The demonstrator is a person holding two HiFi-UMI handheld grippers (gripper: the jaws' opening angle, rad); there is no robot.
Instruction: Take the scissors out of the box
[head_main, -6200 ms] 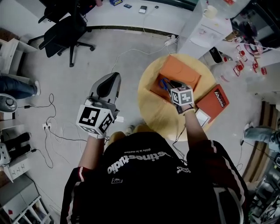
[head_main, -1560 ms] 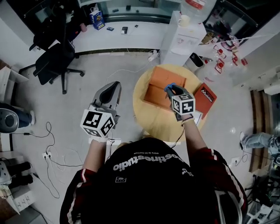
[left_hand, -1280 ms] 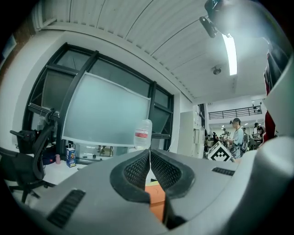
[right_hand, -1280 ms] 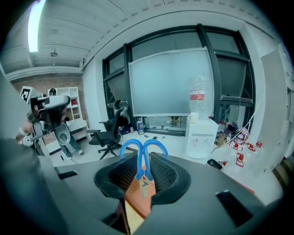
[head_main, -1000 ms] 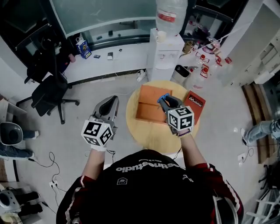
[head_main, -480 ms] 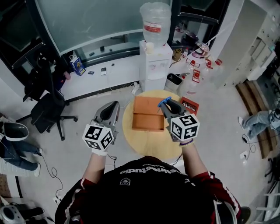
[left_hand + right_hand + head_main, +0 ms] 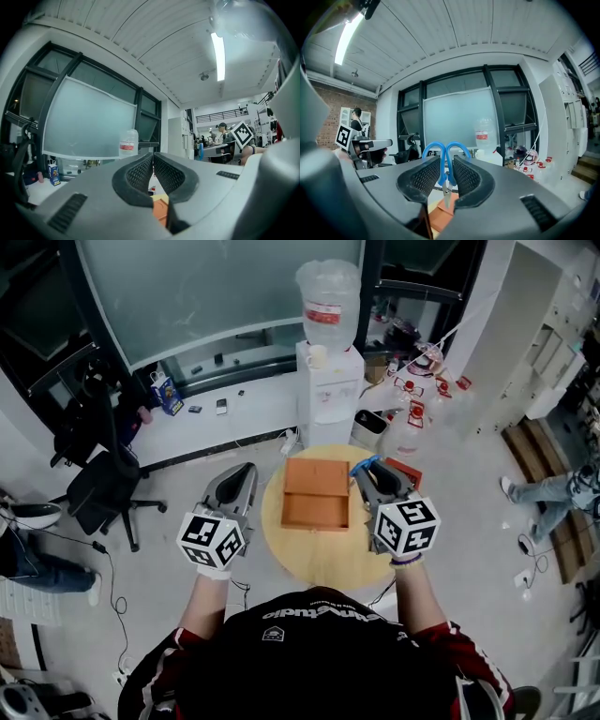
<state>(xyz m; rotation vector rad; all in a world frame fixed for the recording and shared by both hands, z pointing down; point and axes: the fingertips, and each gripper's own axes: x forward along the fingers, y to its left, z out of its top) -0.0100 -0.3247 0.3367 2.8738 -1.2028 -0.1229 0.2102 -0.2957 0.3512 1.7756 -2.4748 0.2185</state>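
Blue-handled scissors (image 7: 442, 172) hang blades down between the pads of my right gripper (image 7: 446, 159), which is shut on them just below the handle loops. In the head view the right gripper (image 7: 368, 474) holds the scissors (image 7: 365, 465) high above the right rim of the open orange box (image 7: 316, 493) on the round wooden table (image 7: 323, 559). My left gripper (image 7: 234, 486) hovers left of the table over the floor. Its pads (image 7: 140, 171) meet with nothing between them, and a corner of the orange box (image 7: 161, 211) shows below them.
A water dispenser (image 7: 330, 371) stands behind the table, with several bottles (image 7: 412, 418) on the floor to its right. A red book (image 7: 405, 468) lies at the table's right edge. A black office chair (image 7: 103, 488) is at the left, and a person's legs (image 7: 553, 488) at the right.
Both grippers have risen and the table looks smaller below. The right gripper has carried the scissors up from the box to above its right rim, still shut on them.
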